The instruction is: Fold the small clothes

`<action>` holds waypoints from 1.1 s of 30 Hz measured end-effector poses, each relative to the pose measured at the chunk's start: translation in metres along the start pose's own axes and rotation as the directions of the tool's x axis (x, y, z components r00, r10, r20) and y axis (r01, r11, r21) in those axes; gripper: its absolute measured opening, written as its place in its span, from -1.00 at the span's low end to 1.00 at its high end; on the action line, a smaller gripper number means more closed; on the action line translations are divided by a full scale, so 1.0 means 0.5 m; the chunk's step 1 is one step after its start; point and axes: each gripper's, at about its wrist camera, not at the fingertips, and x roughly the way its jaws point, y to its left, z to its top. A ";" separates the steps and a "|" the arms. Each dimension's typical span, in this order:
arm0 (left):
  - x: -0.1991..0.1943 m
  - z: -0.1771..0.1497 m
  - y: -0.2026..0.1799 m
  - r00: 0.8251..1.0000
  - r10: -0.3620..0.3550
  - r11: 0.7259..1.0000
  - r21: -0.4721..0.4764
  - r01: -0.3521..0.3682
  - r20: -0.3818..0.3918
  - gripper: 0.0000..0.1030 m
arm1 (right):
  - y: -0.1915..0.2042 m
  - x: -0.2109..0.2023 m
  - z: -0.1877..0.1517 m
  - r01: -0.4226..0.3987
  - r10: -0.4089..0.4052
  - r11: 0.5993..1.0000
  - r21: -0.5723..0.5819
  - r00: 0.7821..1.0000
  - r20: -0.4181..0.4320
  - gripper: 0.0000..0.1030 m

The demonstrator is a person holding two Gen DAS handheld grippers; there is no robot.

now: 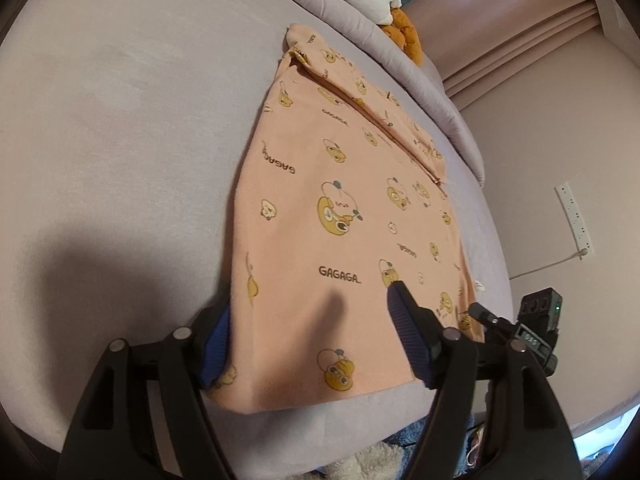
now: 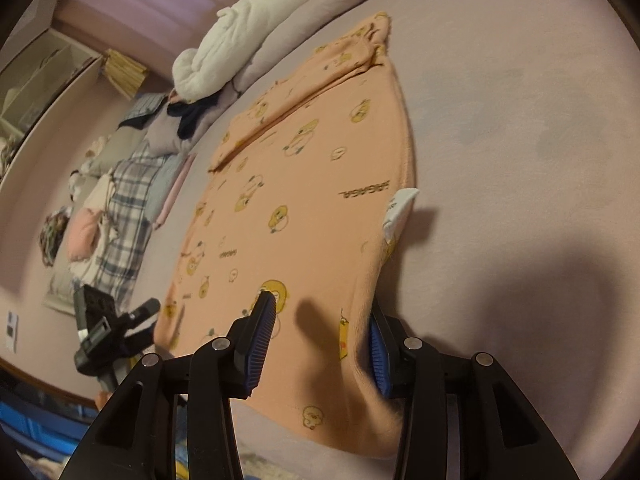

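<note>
the left gripper (image 1: 308, 340) stands with its jaws wide, straddling the near left corner of the peach garment (image 1: 344, 216). its left blue pad (image 1: 216, 344) lies at the cloth's outer edge, partly tucked behind it, while its right pad (image 1: 408, 336) rests above the fabric farther in. the cloth between them lies loose and i cannot see the pads pressing on it, so this gripper reads as open around the corner rather than clamped.

the right gripper (image 2: 320, 336) sits at the garment's (image 2: 304, 184) other near corner, its jaws set narrower. its right pad (image 2: 378, 354) touches the outer edge where the fabric bunches up and rises in a fold, and its left finger (image 2: 260, 332) stands over the printed cloth. whether the pads truly pinch that fold cannot be told.

ahead of both grippers the garment stretches away flat over the lilac bed sheet (image 1: 120, 128), printed with yellow cartoon faces and the word "gagaga", with a sleeve folded in across its far part. a white care label (image 2: 396, 208) sticks out of the edge just ahead of the right gripper's right finger. beyond the garment's far end lie a white plush (image 2: 240, 40) and an orange plush (image 1: 404, 32).
</note>
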 end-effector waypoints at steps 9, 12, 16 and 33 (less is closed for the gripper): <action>0.015 0.014 0.003 1.000 -0.024 1.000 0.012 0.024 -0.005 0.46 | -0.002 0.016 0.007 -0.064 0.064 0.998 0.014 0.998 0.019 -0.17; 0.025 0.026 0.004 0.999 -0.043 0.999 0.001 0.043 -0.005 0.46 | -0.003 0.019 0.008 -0.074 0.074 0.997 0.019 0.997 0.022 -0.17; 0.036 0.040 0.009 0.997 -0.072 0.997 -0.028 0.072 0.002 0.47 | -0.003 0.021 0.011 -0.083 0.083 0.996 0.021 0.996 0.023 -0.17; 0.007 -0.016 0.003 0.983 -0.178 0.984 -0.019 0.177 -0.046 0.38 | 0.006 0.007 -0.017 -0.112 0.113 0.993 0.031 0.993 -0.016 -0.17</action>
